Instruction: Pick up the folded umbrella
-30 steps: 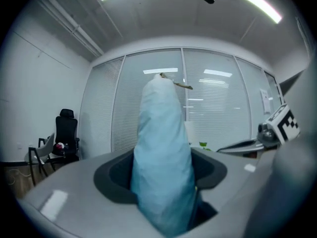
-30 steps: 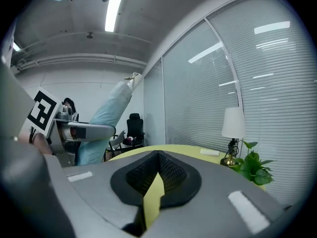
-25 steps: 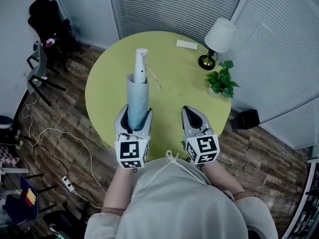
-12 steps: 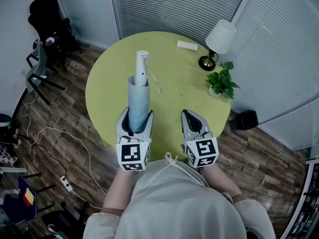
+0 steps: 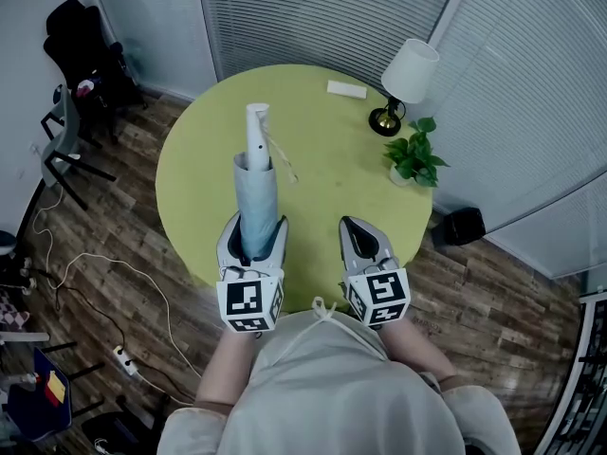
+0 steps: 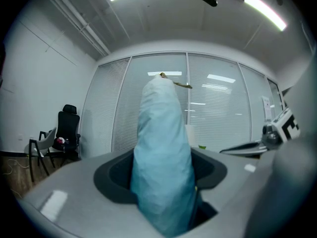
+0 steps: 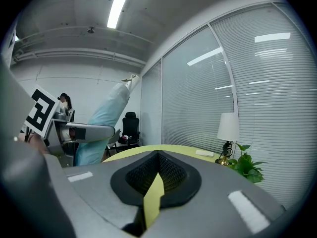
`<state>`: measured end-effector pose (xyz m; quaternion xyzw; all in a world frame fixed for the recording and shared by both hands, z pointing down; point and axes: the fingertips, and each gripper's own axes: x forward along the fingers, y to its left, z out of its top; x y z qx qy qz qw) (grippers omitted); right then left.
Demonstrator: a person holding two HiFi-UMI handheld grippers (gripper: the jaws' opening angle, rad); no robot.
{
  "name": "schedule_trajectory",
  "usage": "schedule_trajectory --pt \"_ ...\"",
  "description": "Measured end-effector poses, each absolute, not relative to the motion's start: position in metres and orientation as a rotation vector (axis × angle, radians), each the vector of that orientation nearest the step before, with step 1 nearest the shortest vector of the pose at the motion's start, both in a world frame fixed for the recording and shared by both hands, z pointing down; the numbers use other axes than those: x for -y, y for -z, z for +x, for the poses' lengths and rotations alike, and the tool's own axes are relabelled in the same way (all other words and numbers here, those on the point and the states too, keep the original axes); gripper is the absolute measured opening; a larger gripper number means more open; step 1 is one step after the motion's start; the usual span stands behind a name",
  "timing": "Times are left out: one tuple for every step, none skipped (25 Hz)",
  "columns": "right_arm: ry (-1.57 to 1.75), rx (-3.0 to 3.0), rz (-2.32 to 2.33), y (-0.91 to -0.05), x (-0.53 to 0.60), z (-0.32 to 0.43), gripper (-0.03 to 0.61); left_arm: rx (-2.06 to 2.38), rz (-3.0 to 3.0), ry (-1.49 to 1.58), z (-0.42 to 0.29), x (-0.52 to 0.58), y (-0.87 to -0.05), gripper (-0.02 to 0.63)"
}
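Observation:
The folded umbrella (image 5: 256,202) is light blue with a white handle (image 5: 257,129) and a thin cord. It is held up over the round yellow-green table (image 5: 327,183), pointing away from me. My left gripper (image 5: 252,233) is shut on its near end; in the left gripper view the blue fabric (image 6: 161,157) fills the gap between the jaws. My right gripper (image 5: 359,231) hovers beside it on the right, over the table's near edge, shut with nothing in it. Only a thin slit shows between its jaws (image 7: 154,185). The right gripper view shows the umbrella (image 7: 103,117) to its left.
A white-shaded lamp (image 5: 406,72), a potted plant (image 5: 413,154) and a small white box (image 5: 346,89) stand at the table's far right. Black chairs (image 5: 81,64) and cables (image 5: 104,263) are on the wooden floor at left. A black box (image 5: 462,226) sits by the window wall.
The head view has shifted slightly. Both grippers keep their places, and the umbrella stays in the left one.

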<state>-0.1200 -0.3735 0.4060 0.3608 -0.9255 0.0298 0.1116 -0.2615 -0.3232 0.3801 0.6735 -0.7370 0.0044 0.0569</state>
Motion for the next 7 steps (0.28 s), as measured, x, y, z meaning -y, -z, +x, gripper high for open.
schedule_trajectory --pt "-0.088 2.714 1.064 -0.4059 0.3729 -0.1197 -0.002 2.233 2.048 -0.016 -0.2611 0.3229 -0.3799 0.296" --pt "-0.089 2.710 1.068 -0.4058 0.3718 -0.1199 -0.002 2.230 2.054 -0.021 -0.2608 0.3222 -0.3797 0.296" --pt "-0.092 2.707 1.071 -0.4058 0.3706 -0.1206 -0.002 2.228 2.059 -0.024 -0.2607 0.3212 -0.3795 0.296" --pt "-0.096 2.705 1.072 -0.4060 0.3693 -0.1216 -0.002 2.224 2.063 -0.024 -0.2607 0.3203 -0.3794 0.296" --pt "-0.099 2.704 1.072 -0.4063 0.3680 -0.1230 -0.002 2.220 2.066 -0.022 -0.2608 0.3197 -0.3793 0.296" --pt "-0.103 2.704 1.072 -0.4067 0.3668 -0.1246 -0.002 2.216 2.068 -0.017 -0.2609 0.3191 -0.3793 0.296" --pt "-0.106 2.704 1.071 -0.4072 0.3656 -0.1263 -0.002 2.211 2.070 -0.013 -0.2611 0.3185 -0.3793 0.296"
